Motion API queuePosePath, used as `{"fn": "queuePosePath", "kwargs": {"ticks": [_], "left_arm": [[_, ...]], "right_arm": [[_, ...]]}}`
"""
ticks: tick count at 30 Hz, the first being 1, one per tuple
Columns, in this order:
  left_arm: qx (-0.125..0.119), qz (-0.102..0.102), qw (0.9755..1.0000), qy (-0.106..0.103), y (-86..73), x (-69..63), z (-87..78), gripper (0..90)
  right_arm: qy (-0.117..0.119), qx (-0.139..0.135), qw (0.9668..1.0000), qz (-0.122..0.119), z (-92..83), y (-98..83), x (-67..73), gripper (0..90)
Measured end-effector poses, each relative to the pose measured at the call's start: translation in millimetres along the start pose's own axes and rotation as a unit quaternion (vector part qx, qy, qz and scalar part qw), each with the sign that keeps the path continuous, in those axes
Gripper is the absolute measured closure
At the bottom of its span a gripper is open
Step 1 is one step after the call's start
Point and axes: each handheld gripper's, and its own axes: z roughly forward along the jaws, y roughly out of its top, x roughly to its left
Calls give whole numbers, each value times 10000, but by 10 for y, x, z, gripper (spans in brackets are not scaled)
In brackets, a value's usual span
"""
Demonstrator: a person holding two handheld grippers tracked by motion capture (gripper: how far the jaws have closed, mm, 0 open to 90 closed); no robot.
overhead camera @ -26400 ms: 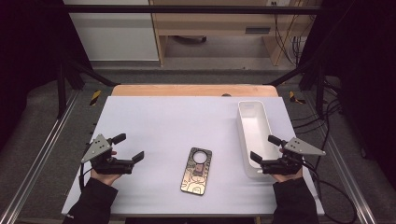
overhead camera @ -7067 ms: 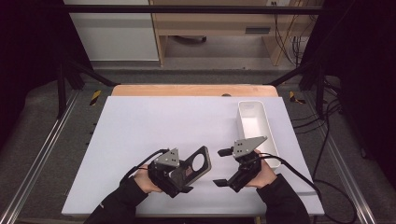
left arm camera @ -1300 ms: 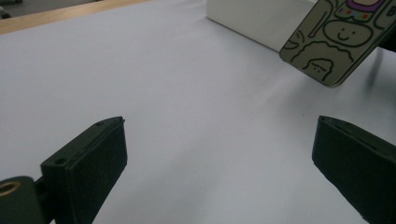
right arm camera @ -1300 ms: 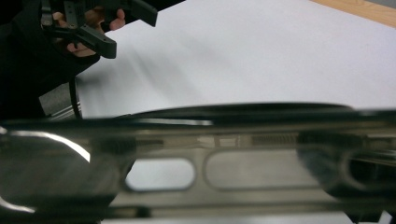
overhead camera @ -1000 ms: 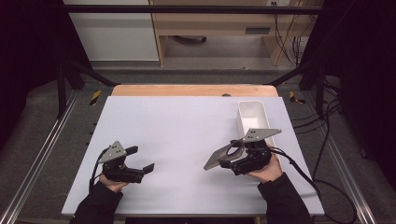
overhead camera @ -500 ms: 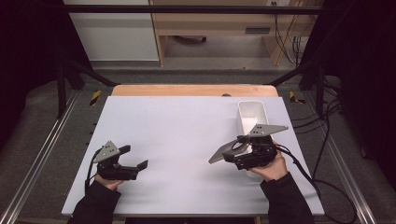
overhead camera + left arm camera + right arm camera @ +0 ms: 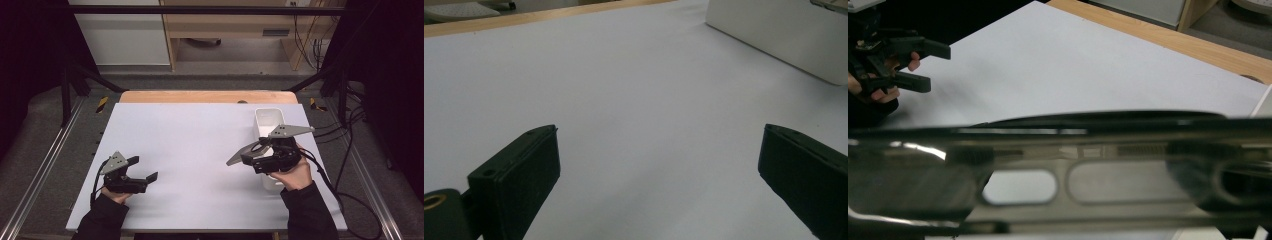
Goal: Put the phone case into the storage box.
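Metal plate (image 7: pixel 243 153) is sitting in the right gripper (image 7: pixel 250 159), squeezed tight, lifted off the table (image 7: pixel 200 135), just beside the white bin (image 7: pixel 267 117). Left gripper (image 7: pixel 145 170), at eight o'clock, is gaping wide, holding nothing.

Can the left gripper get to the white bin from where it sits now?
Probably yes. The left gripper is open and holds nothing, with bare table between it and the white bin. The right gripper, holding the metal plate, crowds the bin's near end.
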Motion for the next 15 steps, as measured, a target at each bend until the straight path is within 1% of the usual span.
{"fn": "queuePosePath", "kwargs": {"ticks": [4, 9, 15], "left_arm": [[12, 6, 10000, -9, -5, 3, 2, 26], [27, 14, 10000, -3, -9, 11, 6, 26], [26, 21, 10000, 3, -10, 14, 5, 26]], "right_arm": [[-126, 24, 9999, 89, -41, 80, 3, 117], [-312, 36, 9994, 161, -93, 173, -30, 117], [-453, 27, 9987, 237, -132, 253, -87, 117]]}}
